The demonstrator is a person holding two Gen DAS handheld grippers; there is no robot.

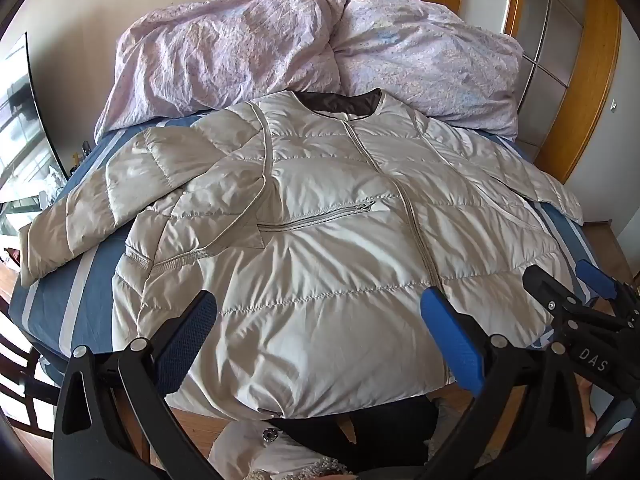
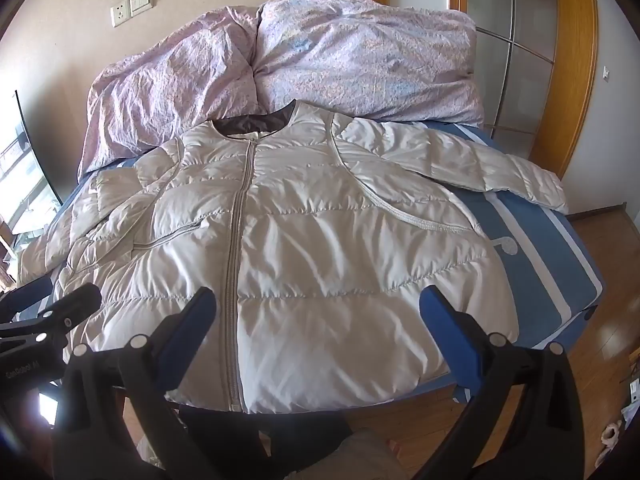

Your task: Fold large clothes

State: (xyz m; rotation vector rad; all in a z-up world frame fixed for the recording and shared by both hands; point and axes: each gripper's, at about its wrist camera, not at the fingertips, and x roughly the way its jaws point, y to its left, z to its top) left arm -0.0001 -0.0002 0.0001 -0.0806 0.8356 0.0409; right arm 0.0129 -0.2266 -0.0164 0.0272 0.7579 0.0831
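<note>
We hold the left hand-held gripper (image 1: 318,326) w/ its blue pads wide apart. Nothing is between them and they touch nothing. It hangs over the bottom part of the shiny cream-white puffy jacket (image 1: 320,240), tipped down at it. The right hand-held gripper (image 2: 318,322) is the same: pads spread wide, nothing held, just above the jacket's bottom edge on the other side of the grey front zip (image 2: 236,280).

We think both are placed like this, one per side, bc we are about to start the fold and each needs its own half to grab. No fold is made yet.

The jacket lies flat, front up, zipped shut, on the bed w/ the blue sheet w/ white stripes (image 2: 560,264). Its bottom edge hangs a bit over the near bed edge. Both sleeves (image 2: 500,176) are spread out to the sides, so they're easy to fold in. Behind the collar, the crumpled pink-purple flowery blanket (image 2: 320,60) is piled at the far end, prob pushed back to make room.
</note>
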